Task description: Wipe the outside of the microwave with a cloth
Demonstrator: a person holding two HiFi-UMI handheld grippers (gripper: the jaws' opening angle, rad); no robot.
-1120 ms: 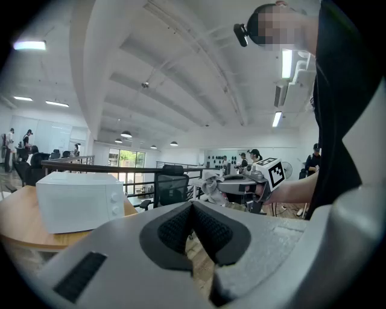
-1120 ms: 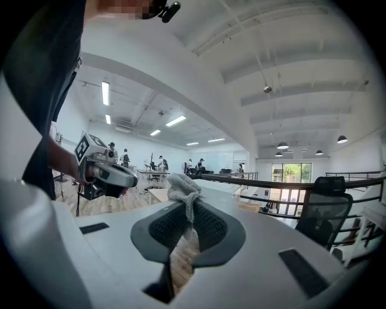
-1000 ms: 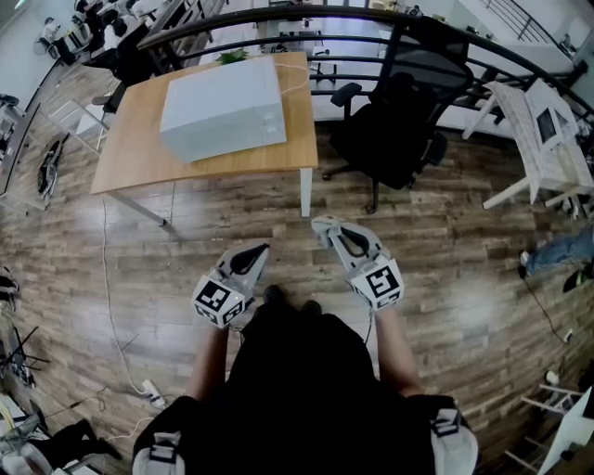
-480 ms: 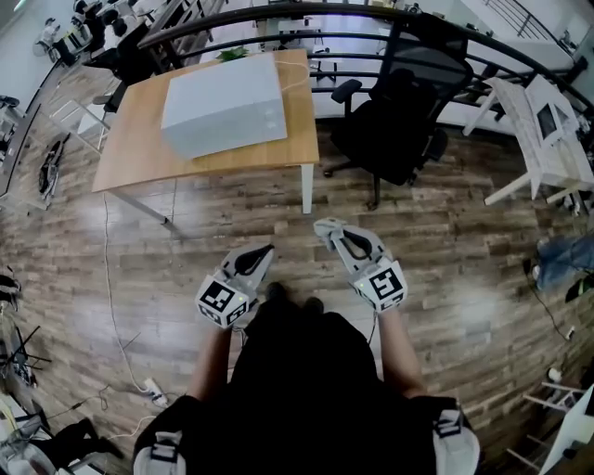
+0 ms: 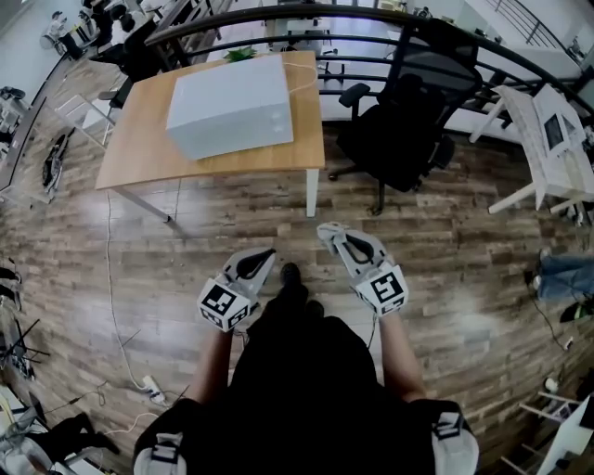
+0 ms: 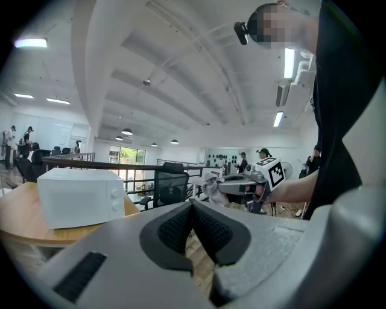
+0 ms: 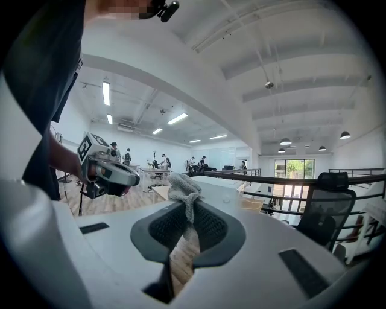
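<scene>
A white microwave (image 5: 232, 105) stands on a wooden table (image 5: 139, 148) well ahead of me; it also shows at the left of the left gripper view as the microwave (image 6: 78, 196). My right gripper (image 5: 327, 232) is shut on a small grey cloth (image 7: 184, 188), pinched at the jaw tips, with the cloth (image 5: 324, 228) bunched at its tip. My left gripper (image 5: 265, 252) is shut with nothing between its pads (image 6: 181, 226). Both grippers are held low over the floor, short of the table.
A black office chair (image 5: 399, 121) stands right of the table. A dark railing (image 5: 371, 23) curves behind both. A white desk (image 5: 548, 139) sits at far right. A cable and power strip (image 5: 148, 388) lie on the wooden floor at left. People stand in the distance.
The table and microwave sit slightly lower and nearer in view, so I have moved forward. Both grippers stay shut and hold the same pose.
</scene>
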